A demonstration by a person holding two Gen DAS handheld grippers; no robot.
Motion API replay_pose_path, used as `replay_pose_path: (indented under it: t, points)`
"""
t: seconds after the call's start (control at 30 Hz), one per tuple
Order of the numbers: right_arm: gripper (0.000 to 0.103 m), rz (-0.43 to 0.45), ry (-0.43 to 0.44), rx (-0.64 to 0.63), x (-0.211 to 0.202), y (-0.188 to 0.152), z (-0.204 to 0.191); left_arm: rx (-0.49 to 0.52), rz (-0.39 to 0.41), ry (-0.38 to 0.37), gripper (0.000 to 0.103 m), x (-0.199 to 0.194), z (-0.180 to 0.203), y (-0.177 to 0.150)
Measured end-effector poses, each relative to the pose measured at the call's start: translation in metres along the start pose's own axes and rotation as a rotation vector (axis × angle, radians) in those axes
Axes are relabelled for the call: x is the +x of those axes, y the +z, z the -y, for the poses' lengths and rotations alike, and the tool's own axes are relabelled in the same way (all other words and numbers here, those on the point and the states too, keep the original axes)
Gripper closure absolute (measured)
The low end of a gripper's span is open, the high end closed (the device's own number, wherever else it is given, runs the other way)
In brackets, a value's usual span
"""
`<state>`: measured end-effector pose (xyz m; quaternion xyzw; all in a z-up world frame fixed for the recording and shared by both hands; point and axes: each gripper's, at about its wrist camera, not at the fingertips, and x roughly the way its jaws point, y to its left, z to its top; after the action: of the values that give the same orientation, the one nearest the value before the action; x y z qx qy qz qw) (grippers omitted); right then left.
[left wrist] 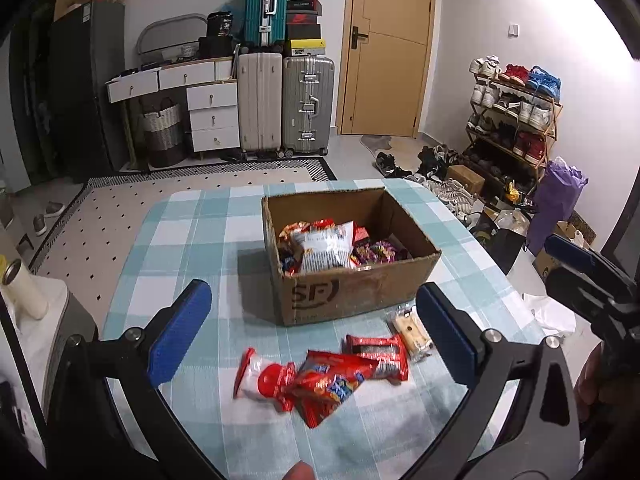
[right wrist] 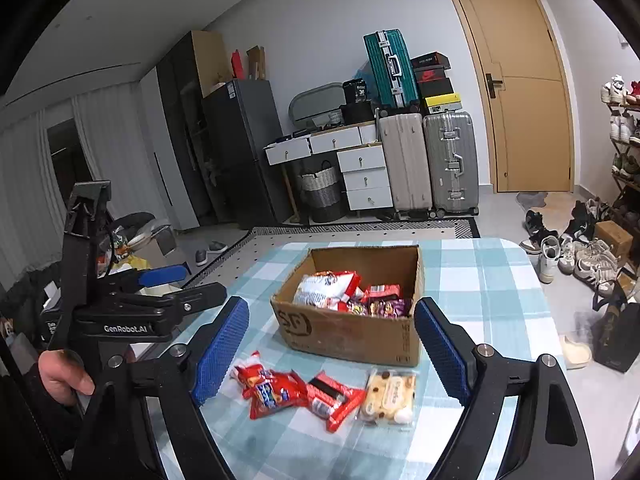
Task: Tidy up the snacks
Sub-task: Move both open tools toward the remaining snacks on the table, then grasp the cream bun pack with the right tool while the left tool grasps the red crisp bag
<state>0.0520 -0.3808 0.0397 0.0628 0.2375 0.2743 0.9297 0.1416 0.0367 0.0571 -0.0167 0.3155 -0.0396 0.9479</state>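
An open cardboard box (left wrist: 352, 300) (right wrist: 352, 332) holding several snack packets (left wrist: 324, 248) stands on the blue-checked table (left wrist: 192, 232). In front of it lie loose snacks: a red-and-white packet (left wrist: 260, 376), two red packets (left wrist: 328, 388) (right wrist: 334, 402) and a pale biscuit pack (left wrist: 412, 334) (right wrist: 388, 398). My left gripper (left wrist: 314, 328) hangs open above them, nothing between its blue pads. My right gripper (right wrist: 332, 354) is also open and empty, over the same snacks. Each gripper shows in the other's view, the right gripper (left wrist: 576, 256) at the right edge and the left gripper (right wrist: 180, 284) at the left.
A pale cylindrical bottle (left wrist: 24, 288) stands on a side surface left of the table. Behind are suitcases (left wrist: 280, 100), white drawers (left wrist: 212, 116), a wooden door (left wrist: 388, 48) and a shoe rack (left wrist: 516, 112) with shoes on the floor.
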Motion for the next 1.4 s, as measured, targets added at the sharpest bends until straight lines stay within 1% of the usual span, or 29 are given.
replay_pose_path:
  t: [0.07,0.33,0.57,0.73,0.8,1.17,1.27,1.33,1.4]
  points:
    - [0.011,0.003,-0.008,0.003,-0.003,-0.006,-0.001,-0.011,0.001,0.005,0.001,-0.003,-0.002,-0.008]
    - [0.011,-0.021,-0.017,0.037,-0.008,-0.035,-0.001,-0.037,-0.006,0.026,0.001,-0.004,-0.011,-0.037]
    - [0.011,-0.069,-0.044,0.058,0.005,-0.058,0.002,-0.070,-0.035,0.036,0.001,0.014,-0.020,-0.058]
    - [0.011,-0.118,-0.062,0.062,0.025,-0.076,0.007,-0.065,-0.050,0.074,0.001,0.030,-0.028,-0.078]
    - [0.011,-0.141,-0.070,0.068,0.036,-0.081,0.012,-0.062,-0.060,0.076,0.001,0.037,-0.029,-0.084]
    - [0.011,-0.295,-0.139,0.113,0.103,-0.099,0.041,-0.127,-0.139,0.033,0.001,0.073,-0.048,-0.105]
    - [0.012,-0.299,-0.185,0.104,0.116,-0.101,0.046,-0.143,-0.162,0.022,0.001,0.080,-0.052,-0.109]
    - [0.012,-0.323,-0.204,0.105,0.127,-0.102,0.050,-0.153,-0.173,0.016,0.001,0.085,-0.056,-0.111]
    - [0.015,-0.344,-0.215,0.113,0.136,-0.103,0.054,-0.161,-0.182,0.014,0.001,0.090,-0.060,-0.112]
